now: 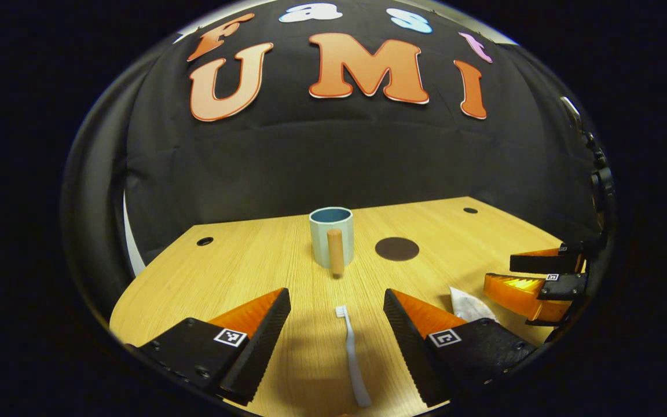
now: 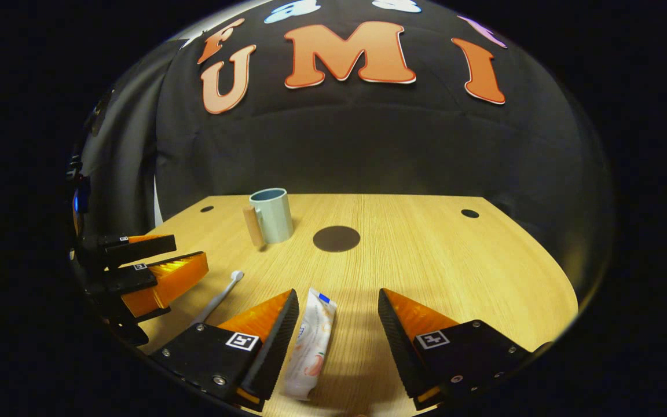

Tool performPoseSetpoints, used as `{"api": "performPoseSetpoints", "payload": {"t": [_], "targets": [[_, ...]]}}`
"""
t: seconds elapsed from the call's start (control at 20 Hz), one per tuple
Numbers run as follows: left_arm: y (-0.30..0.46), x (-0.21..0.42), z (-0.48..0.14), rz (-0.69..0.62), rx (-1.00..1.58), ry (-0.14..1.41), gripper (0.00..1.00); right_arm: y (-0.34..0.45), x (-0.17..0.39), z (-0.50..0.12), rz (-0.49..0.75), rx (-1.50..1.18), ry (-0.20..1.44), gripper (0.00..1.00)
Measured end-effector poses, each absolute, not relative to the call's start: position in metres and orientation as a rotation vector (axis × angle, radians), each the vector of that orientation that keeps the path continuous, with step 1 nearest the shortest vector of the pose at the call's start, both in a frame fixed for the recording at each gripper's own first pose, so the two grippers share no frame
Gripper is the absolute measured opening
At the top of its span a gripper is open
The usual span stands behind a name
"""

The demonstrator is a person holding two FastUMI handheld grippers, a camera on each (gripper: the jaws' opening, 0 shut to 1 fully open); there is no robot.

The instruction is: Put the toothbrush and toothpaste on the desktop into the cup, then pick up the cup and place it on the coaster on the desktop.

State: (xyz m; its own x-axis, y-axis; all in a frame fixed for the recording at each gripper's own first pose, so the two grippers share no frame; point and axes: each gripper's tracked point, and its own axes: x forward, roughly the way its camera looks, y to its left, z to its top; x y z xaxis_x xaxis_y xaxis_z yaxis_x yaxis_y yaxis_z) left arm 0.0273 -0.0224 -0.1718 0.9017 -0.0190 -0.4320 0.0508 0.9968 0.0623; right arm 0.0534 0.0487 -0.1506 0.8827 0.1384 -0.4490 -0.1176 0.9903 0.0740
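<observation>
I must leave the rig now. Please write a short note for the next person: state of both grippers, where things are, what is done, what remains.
Left gripper: jaws open, toothbrush lying between them, not gripped.
Right gripper: jaws open, toothpaste on the desktop between them, near one jaw.
Cup: upright, beside the coaster.
Done: nothing.
Left: both items into the cup, cup onto the coaster.
</observation>
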Motion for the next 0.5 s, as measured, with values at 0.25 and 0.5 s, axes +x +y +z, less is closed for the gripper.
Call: {"api": "performPoseSetpoints", "payload": {"t": [0.25, 0.5], "targets": [[-0.032, 0.02, -0.208, -0.051, 0.051, 0.556, 0.97, 0.057, 0.047, -0.184, 0.14, 0.009, 0.589, 0.83], [-0.036, 0.017, -0.238, -0.056, 0.049, 0.676, 0.97, 0.068, 0.044, -0.202, 0.159, -0.013, 0.651, 0.83]]}}
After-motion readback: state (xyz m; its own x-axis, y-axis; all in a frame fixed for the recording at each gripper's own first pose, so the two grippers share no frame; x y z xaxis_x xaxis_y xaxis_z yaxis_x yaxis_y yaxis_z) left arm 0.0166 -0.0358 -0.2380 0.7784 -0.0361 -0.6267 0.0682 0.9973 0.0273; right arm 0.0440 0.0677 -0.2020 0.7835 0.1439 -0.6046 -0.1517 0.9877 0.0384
